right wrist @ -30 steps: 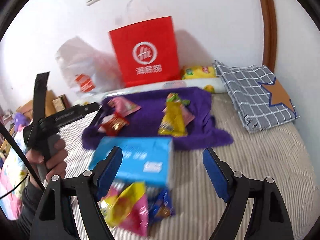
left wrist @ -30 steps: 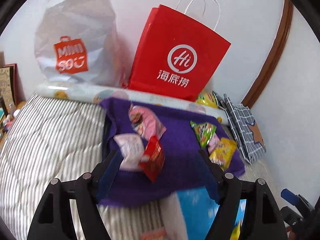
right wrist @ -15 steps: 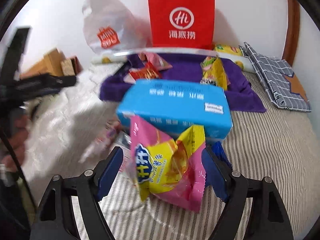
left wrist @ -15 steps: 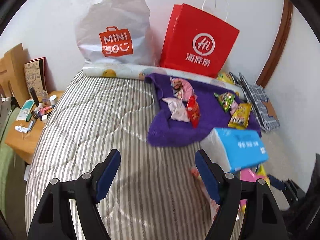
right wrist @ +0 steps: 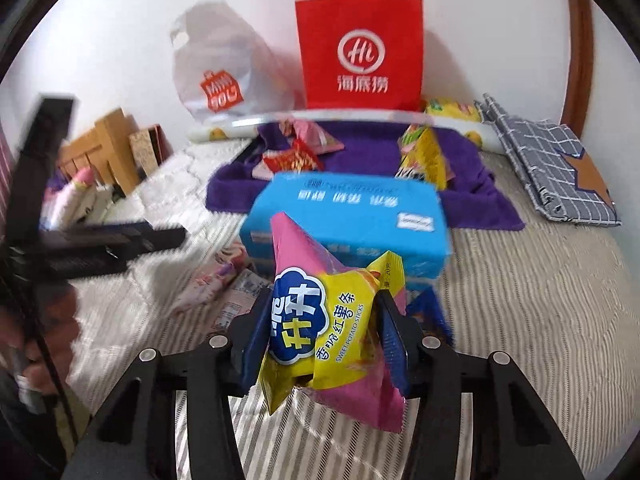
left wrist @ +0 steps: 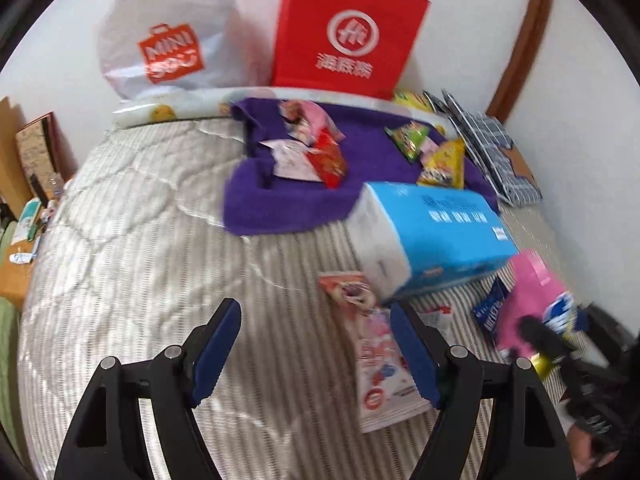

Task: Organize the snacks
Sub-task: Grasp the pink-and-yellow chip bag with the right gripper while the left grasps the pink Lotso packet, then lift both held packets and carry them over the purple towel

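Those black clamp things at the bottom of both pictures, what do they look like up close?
Each is a matte black plastic frame with triangular cut-outs and round silver rivets. The left gripper and right gripper both carry two long fingers faced with dark blue pads. No cables show on them.

Both wrist views angled down over bed, facing wall; share blue box (left wrist: 436, 232) (right wrist: 348, 216), red bag (left wrist: 344, 32) (right wrist: 360, 52).

bare striped mattress (left wrist: 132, 248) left, blue box (left wrist: 436, 232) right

Wide-spread left claw (left wrist: 314, 354) over striped bedspread (left wrist: 132, 248), beside snack packets (left wrist: 380, 364).
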A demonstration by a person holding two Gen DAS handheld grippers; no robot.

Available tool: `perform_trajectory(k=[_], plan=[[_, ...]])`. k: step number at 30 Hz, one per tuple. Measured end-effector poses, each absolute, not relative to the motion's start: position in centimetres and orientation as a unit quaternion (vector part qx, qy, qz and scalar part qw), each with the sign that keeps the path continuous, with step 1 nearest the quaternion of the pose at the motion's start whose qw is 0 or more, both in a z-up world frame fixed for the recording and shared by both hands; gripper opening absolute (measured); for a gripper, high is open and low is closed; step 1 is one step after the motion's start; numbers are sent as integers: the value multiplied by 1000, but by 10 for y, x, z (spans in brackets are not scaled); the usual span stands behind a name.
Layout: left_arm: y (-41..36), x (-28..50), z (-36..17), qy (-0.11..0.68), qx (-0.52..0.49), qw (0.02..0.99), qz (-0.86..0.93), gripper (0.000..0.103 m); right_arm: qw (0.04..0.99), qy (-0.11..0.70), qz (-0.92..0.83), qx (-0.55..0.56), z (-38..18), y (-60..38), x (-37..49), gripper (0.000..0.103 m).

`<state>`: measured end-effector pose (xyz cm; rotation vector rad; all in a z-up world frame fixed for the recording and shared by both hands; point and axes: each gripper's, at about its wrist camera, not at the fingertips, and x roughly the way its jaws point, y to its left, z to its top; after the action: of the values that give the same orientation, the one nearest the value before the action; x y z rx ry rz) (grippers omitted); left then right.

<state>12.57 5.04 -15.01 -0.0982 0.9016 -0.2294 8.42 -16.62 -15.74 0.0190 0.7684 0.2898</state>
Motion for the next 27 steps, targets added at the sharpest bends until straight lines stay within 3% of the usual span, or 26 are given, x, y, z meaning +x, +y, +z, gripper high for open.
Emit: perform_trajectory(k=[5, 7, 9, 12, 27], plan=[[25, 136, -167, 464, -25, 878, -112, 70, 930, 354, 96, 8, -151, -201, 80, 51], [23, 138, -174, 468, -26, 877, -107, 58, 932, 355, 74, -3, -158, -215, 85, 51], [24, 140, -179, 475, -29, 873, -104, 35, 930, 363, 51, -5, -168, -231, 94, 51], [27, 140, -186, 474, -15, 876, -92, 24, 925, 378, 27, 15, -184, -255, 112, 51], [31, 147, -190, 418, 39, 906, -49, 25, 923, 384, 24, -10, -213, -271, 162, 53]])
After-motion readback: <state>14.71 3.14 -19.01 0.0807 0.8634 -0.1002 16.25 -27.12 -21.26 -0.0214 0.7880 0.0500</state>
